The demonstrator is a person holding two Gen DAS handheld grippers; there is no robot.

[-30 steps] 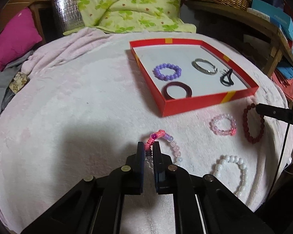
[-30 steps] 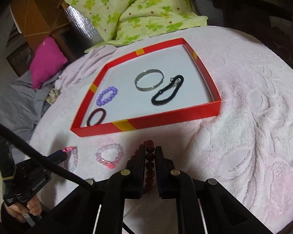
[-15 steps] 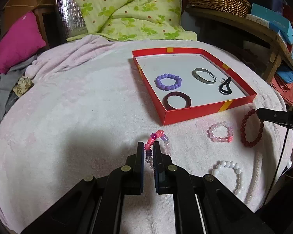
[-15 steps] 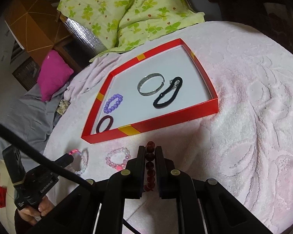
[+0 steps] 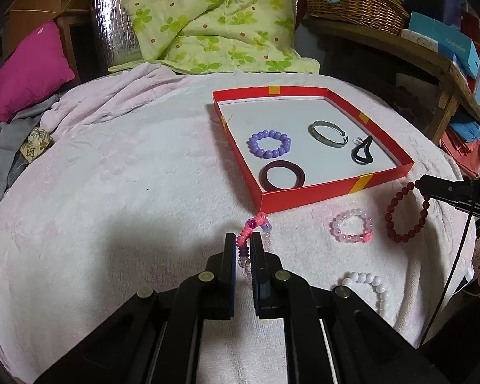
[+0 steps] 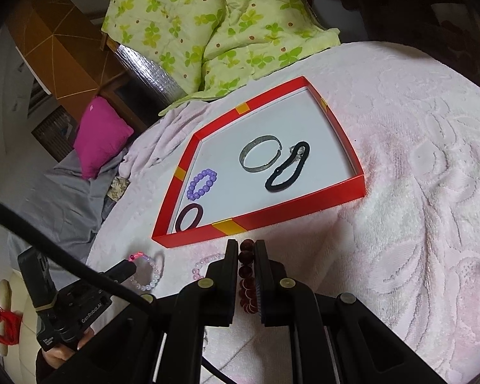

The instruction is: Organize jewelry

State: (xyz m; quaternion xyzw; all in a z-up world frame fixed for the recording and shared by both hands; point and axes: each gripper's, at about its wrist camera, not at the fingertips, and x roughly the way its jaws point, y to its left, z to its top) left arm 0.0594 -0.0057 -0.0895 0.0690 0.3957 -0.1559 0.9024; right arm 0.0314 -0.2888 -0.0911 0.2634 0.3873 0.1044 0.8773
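Observation:
My left gripper (image 5: pixel 242 239) is shut on a pink and clear bead bracelet (image 5: pixel 252 224), lifted just in front of the red tray (image 5: pixel 316 193). My right gripper (image 6: pixel 246 245) is shut on a dark red bead bracelet (image 6: pixel 245 265), hanging near the tray's front wall (image 6: pixel 272 212). From the left wrist view that dark red bracelet (image 5: pixel 406 214) dangles off the right gripper's tip (image 5: pixel 422 184). Inside the tray lie a purple bead bracelet (image 5: pixel 269 144), a silver bangle (image 5: pixel 328 132), a black hair tie (image 5: pixel 362 151) and a dark maroon bangle (image 5: pixel 283 176).
On the pink towel lie a pale pink bead bracelet (image 5: pixel 352 225) and a white bead bracelet (image 5: pixel 369 283). A green quilt (image 5: pixel 208 19) and a magenta pillow (image 5: pixel 28 70) sit behind. A wicker basket (image 5: pixel 352 1) and boxes crowd the shelf at right.
Both grippers have risen with their bracelets, which now hang off the towel. The right gripper has drawn closer to the tray's front wall.

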